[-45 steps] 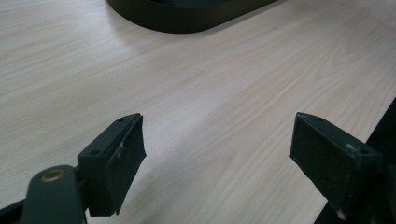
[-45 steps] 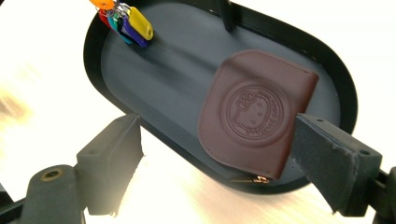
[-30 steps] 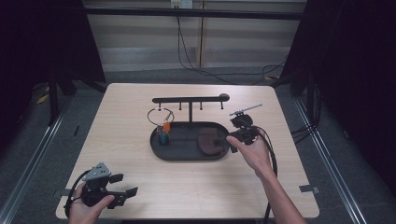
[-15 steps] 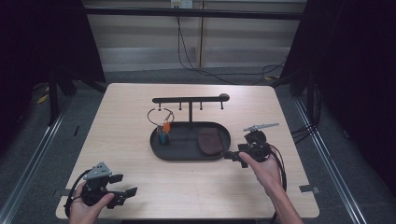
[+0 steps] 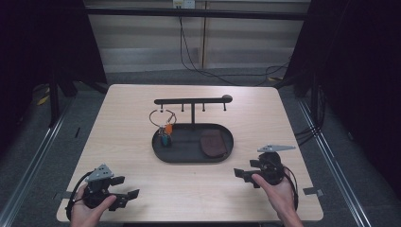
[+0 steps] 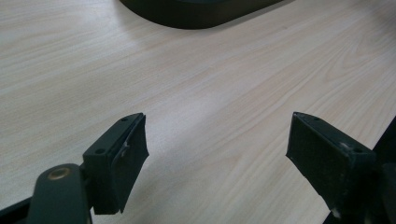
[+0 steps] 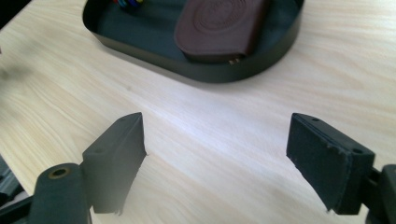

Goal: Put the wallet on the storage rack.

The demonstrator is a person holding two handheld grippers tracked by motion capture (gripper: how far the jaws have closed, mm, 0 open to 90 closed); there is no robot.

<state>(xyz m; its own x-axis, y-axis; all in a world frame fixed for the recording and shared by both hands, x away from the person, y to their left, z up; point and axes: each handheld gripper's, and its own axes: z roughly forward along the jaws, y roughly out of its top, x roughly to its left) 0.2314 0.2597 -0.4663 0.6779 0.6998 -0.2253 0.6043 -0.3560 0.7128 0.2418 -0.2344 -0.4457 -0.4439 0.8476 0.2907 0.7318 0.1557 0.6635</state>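
Item one, right gripper (image 5: 247, 175): my jaws stand wide with nothing between them; they wavered a little in the last second and reopened, empty throughout. A second ago this gripper sat at the tray's right end beside the wallet; now I have it drawn back toward me and lower, over bare surface (image 5: 198, 189) off the tray's near right corner.

Item two, left gripper (image 5: 124, 198): jaws wide, nothing held, parked well off the tray's near left corner, unmoved over that second.

Item three, tray (image 5: 189, 158): black oval, mid-surface. The brown wallet (image 5: 213, 143) lies flat in its right half; the right gripper view shows it inside the rim (image 7: 205, 74).

Item four, key bunch (image 5: 165, 134): hangs from a ring on the rack (image 5: 191, 100) at the tray's far edge, dropping into the tray's left half.

Reading: the wallet looks placed, and I judge my withdrawal marks that step as finished.
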